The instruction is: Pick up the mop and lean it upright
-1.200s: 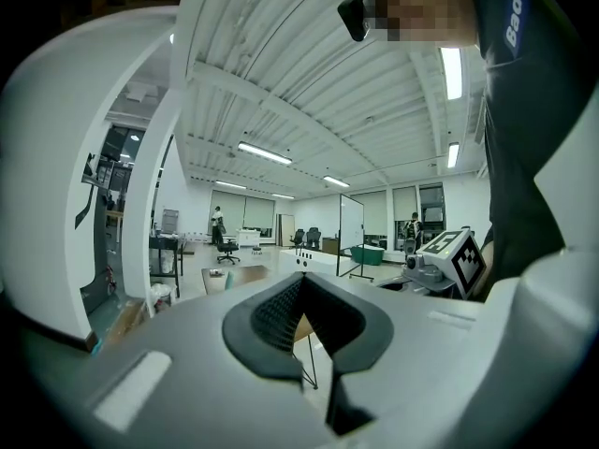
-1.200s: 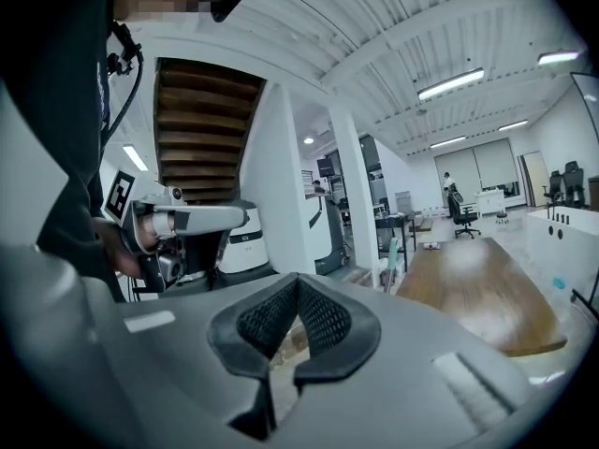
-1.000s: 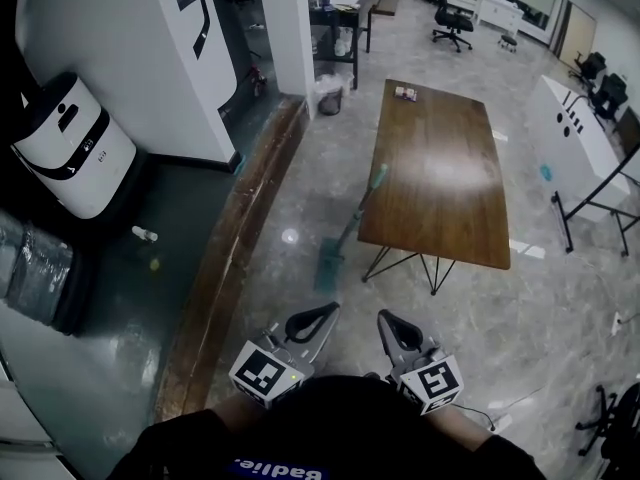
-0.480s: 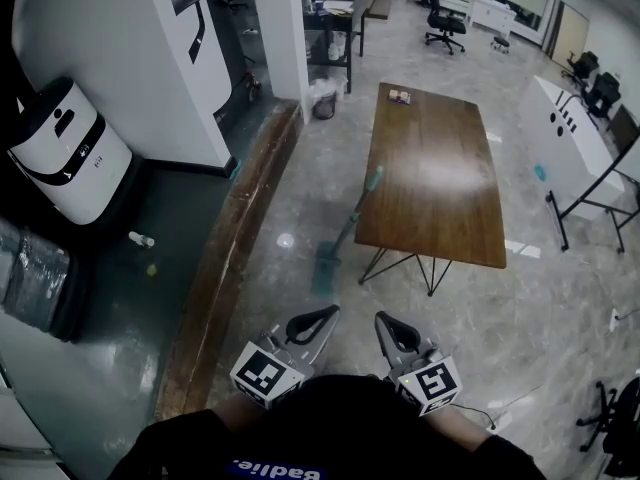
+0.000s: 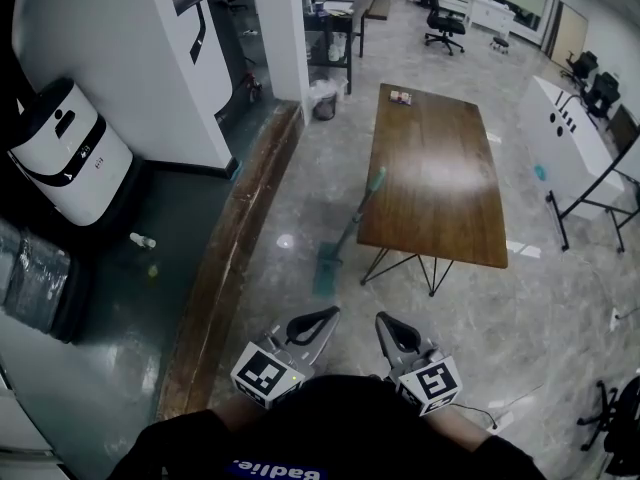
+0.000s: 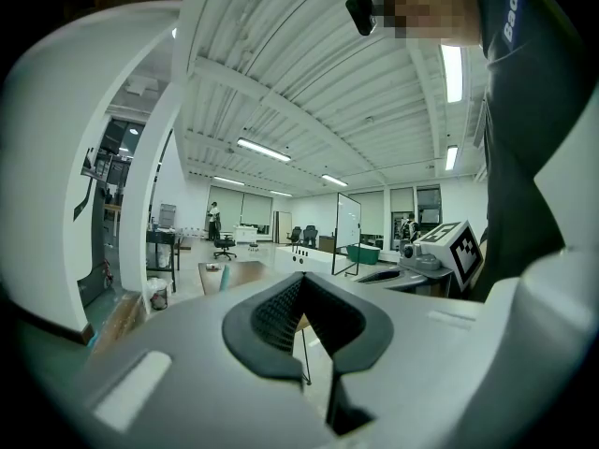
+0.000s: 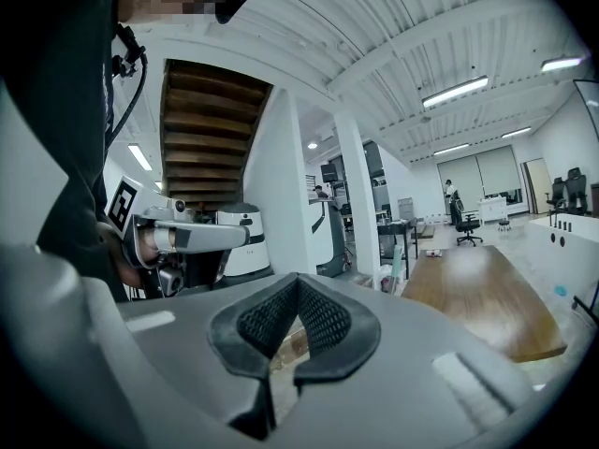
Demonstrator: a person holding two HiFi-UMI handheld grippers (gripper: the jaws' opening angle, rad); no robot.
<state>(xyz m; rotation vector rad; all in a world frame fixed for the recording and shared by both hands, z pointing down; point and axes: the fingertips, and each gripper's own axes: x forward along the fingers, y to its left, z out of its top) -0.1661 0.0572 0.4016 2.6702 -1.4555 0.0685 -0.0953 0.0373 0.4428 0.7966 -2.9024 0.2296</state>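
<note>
The mop [image 5: 345, 230] stands on the floor with its teal flat head down and its handle tilted up against the left edge of the wooden table [image 5: 430, 168]. It is well ahead of both grippers. My left gripper [image 5: 325, 313] and right gripper [image 5: 385, 320] sit side by side at the bottom of the head view, both shut with nothing between their pads. The mop's handle top [image 6: 225, 277] shows far off in the left gripper view, beyond the left gripper [image 6: 301, 277]. The right gripper view shows the handle [image 7: 396, 262] past the right gripper [image 7: 298, 279].
A long wooden kerb [image 5: 225, 268] runs along the left, with a white pillar [image 5: 285, 28] and a white machine [image 5: 65, 153] beyond it. A bin [image 5: 324, 103] stands by the pillar. A whiteboard on a stand [image 5: 570, 148] is at the right, and an office chair [image 5: 445, 23] at the back.
The head view has shifted very slightly. The mop and both grippers hold their places.
</note>
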